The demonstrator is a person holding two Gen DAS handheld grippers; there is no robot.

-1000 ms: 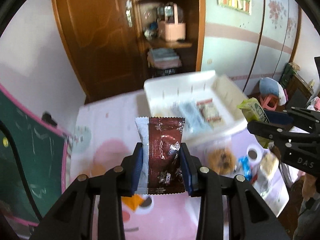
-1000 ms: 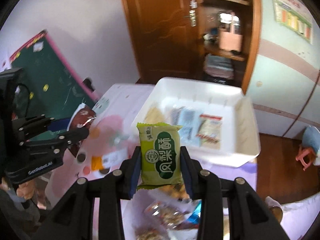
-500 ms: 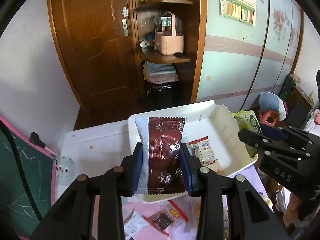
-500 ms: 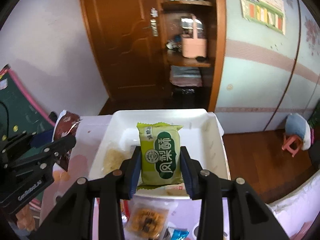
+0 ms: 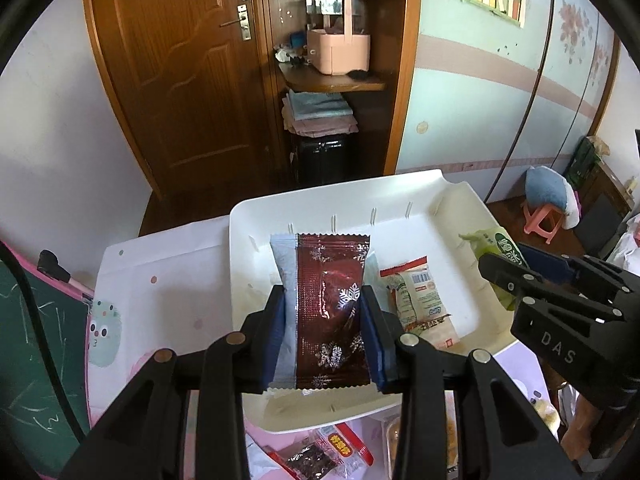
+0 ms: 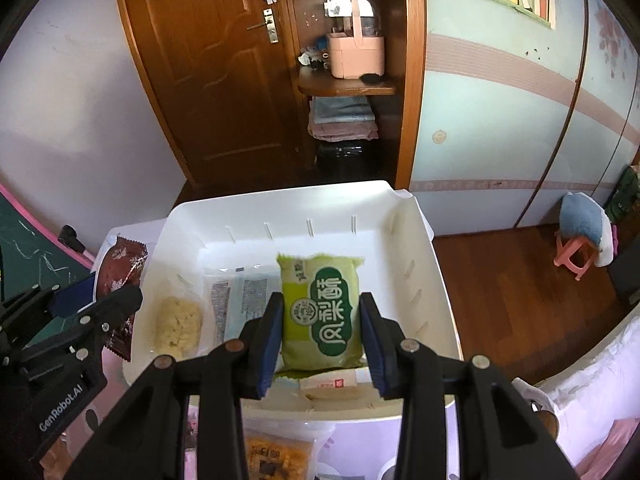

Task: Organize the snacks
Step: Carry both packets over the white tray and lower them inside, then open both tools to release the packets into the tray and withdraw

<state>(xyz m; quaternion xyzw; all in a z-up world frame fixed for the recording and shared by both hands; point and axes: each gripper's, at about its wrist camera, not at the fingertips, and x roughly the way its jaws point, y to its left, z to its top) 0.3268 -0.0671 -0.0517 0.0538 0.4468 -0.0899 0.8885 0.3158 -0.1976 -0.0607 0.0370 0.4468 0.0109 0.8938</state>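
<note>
Crinkly foil and film are what is being handled here. A maroon snowflake-printed packet [image 5: 330, 312] is pinched across its middle by the left claw [image 5: 325, 334], and a green pastry packet [image 6: 320, 312] is pinched the same way by the right claw [image 6: 320, 334]; both are held upright above the white bin [image 6: 404, 216]. Both packets are judged light and soft, with slick wrappers. The pastry inside is likely crumbly, so a squeeze on the flat sides at mid-body is better than a hold on a sealed edge.

Inside the bin, a clear bag of pale crumbly snack [image 6: 178, 326] is seen at the left end. A pale blue packet with printed text [image 6: 240, 300] lies beside it, and a red-and-white packet [image 5: 420, 304] next to that. More wrapped snacks are left on the tabletop [image 5: 168, 268] at the near side, outside the bin.
</note>
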